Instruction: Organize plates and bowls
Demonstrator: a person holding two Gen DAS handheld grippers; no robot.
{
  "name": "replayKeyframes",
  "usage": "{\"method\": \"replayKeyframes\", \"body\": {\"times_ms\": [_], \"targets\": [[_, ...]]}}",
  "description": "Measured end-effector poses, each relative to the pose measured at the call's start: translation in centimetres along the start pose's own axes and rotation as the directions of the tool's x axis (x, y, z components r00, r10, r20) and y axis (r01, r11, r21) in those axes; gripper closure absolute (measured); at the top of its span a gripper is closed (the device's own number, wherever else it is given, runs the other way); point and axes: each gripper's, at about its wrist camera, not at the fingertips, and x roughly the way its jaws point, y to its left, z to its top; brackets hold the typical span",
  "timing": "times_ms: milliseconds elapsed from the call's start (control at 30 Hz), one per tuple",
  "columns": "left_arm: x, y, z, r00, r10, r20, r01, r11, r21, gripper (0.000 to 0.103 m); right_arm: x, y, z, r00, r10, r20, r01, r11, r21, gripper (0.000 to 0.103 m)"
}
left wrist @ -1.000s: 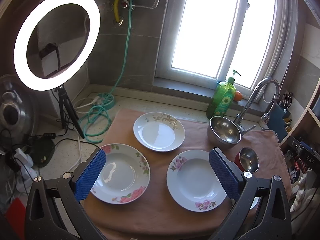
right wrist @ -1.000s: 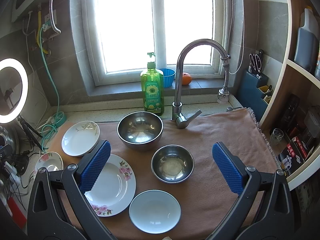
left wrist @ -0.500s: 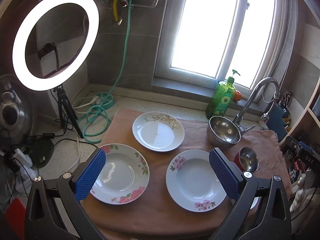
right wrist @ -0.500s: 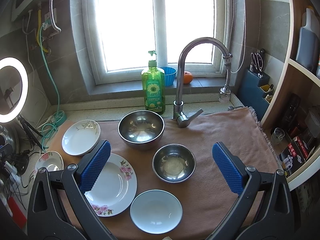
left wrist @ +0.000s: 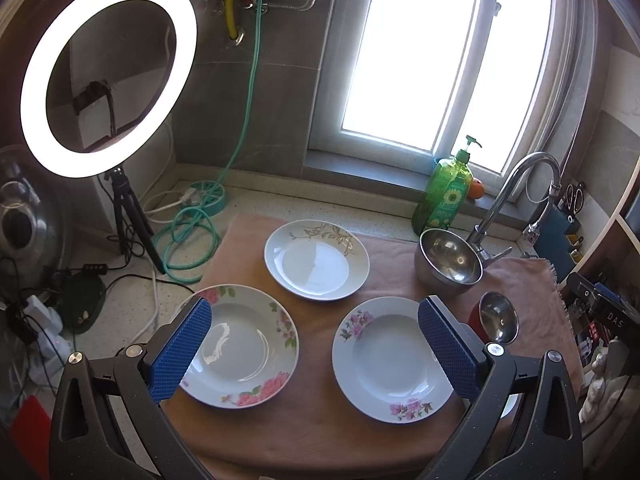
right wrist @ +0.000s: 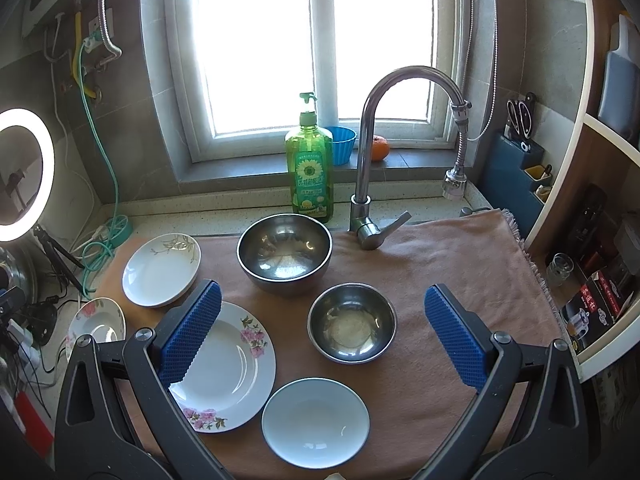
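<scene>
Blue ribbed pads stand wide apart on both claws, and neither has hold of anything: the left claw (left wrist: pixel 314 350) and the right claw (right wrist: pixel 322 332) hover above the table (right wrist: pixel 440 264) with its brownish cloth. Against the pictures from 1 second ago almost nothing has changed; both views have only drifted slightly, and no dish has moved, so I judge the sorting has not begun. Taking the faucet (right wrist: pixel 370 152) as landmark: nearest the right claw, well in front of the faucet, lies the plain white bowl (right wrist: pixel 315 420), with the small steel bowl (right wrist: pixel 352 326) beyond it between the pads, and the large steel bowl (right wrist: pixel 285 254) just left of the faucet base. Under the left claw sit 2 pink-flowered plates (left wrist: pixel 246 346) (left wrist: pixel 390 360), far left of the faucet, and the gold-leaf plate (left wrist: pixel 316 258) beyond them.
</scene>
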Motion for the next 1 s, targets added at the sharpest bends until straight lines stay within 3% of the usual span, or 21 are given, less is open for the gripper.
{"method": "replayKeyframes", "body": {"times_ms": [400, 633, 733, 1000], "targets": [[1.5, 0.6, -0.6, 0.998, -0.017, -0.052, 0.017, 1.0, -0.014, 0.0, 2.1, 0.6, -0.1, 0.993, 0.085, -0.077, -0.09, 0.994, -0.062, 0.0], [3.1, 0.7, -2.1, 0.991, -0.046, -0.124, 0.042, 0.998, -0.036, 0.001, 4.9, 2.2, -0.8, 0.975, 0.154, -0.162, -0.174, 0.978, -0.118, 0.0], [3.7, 0.6, -2.9, 0.985, -0.068, -0.158, 0.06, 0.997, -0.052, 0.001, 6.7, 2.7, -1.5, 0.954, 0.193, -0.23, -0.222, 0.969, -0.109, 0.0], [5.2, 1.4, -4.8, 0.963, -0.121, -0.24, 0.094, 0.988, -0.121, 0.001, 10.4, 3.3, -2.6, 0.89, 0.277, -0.363, -0.315, 0.948, -0.048, 0.014]]}}
